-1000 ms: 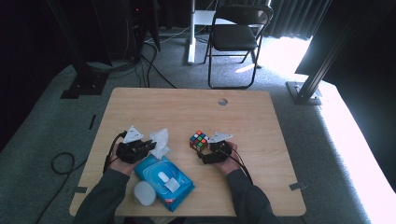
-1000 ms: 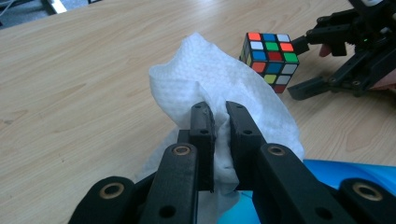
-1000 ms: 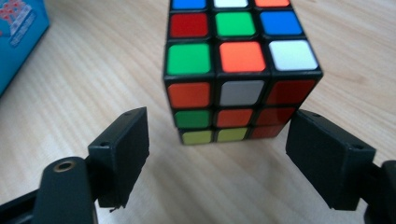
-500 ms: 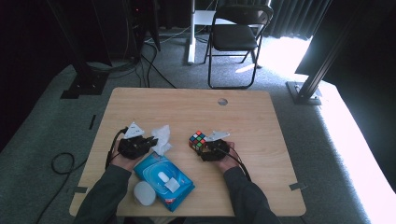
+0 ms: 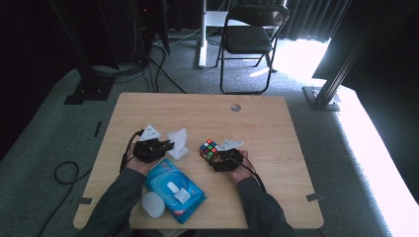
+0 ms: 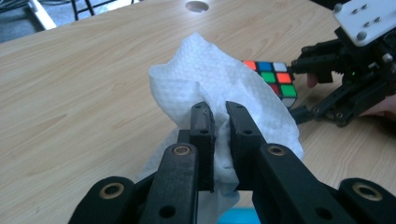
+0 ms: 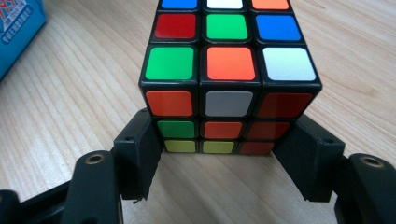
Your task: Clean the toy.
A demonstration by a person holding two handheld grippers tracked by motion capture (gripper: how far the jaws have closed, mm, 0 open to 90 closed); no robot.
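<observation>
A scrambled Rubik's cube [image 5: 208,149] sits near the table's middle, and my right gripper [image 5: 214,157] is shut on its lower part. In the right gripper view the black jaws press both sides of the cube [image 7: 229,65], around the right gripper [image 7: 219,140]. Left of it, my left gripper [image 5: 167,146] holds a crumpled white tissue [image 5: 178,143]. In the left gripper view the left gripper [image 6: 218,109] is shut on the tissue [image 6: 219,79], which stands up in front of the cube [image 6: 273,79] and the right gripper [image 6: 327,88].
A blue pack of wet wipes [image 5: 175,183] lies between the person's forearms, with a white round lid [image 5: 153,205] beside it near the front edge. The wooden table [image 5: 276,123] has a cable hole [image 5: 235,107] at the back. A folding chair [image 5: 249,39] stands beyond.
My left gripper has moved a little to the right and away from the person, carrying the tissue toward the cube. The right gripper and cube have barely moved.
</observation>
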